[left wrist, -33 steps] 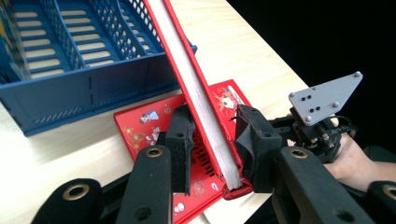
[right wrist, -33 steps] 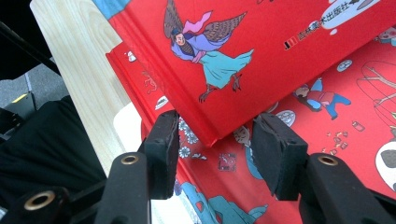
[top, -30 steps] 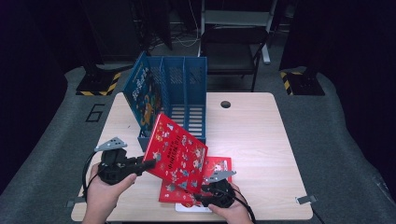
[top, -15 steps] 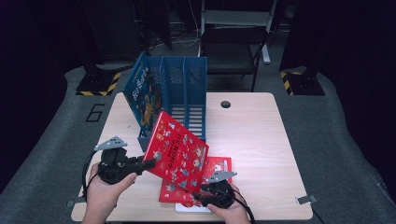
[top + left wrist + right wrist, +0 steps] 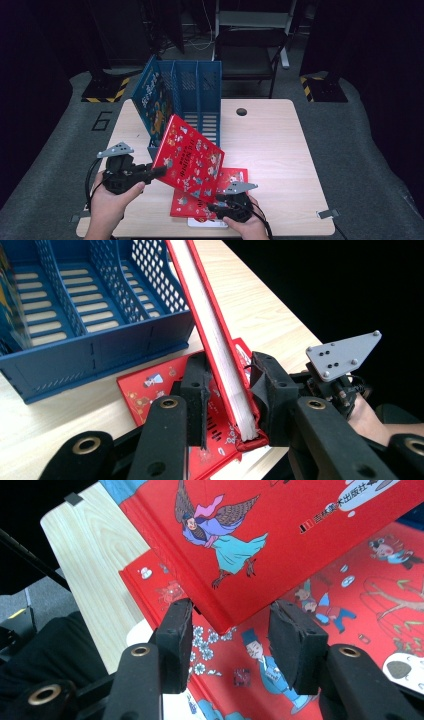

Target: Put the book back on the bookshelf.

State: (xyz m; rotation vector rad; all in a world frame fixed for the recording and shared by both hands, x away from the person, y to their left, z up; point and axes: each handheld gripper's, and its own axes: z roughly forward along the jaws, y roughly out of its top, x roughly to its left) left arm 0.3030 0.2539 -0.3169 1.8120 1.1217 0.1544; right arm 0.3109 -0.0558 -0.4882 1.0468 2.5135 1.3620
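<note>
Left hand-held gripper (image 5: 159, 171) clamps tilted red book (image 5: 192, 157); right hand-held gripper (image 5: 212, 206) — jaws apart.

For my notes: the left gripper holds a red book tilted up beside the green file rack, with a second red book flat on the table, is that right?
Nearly: the file rack is blue, as the high view shows. The left gripper does hold a red book tilted up beside it, and a second red book lies flat on the table.
</note>
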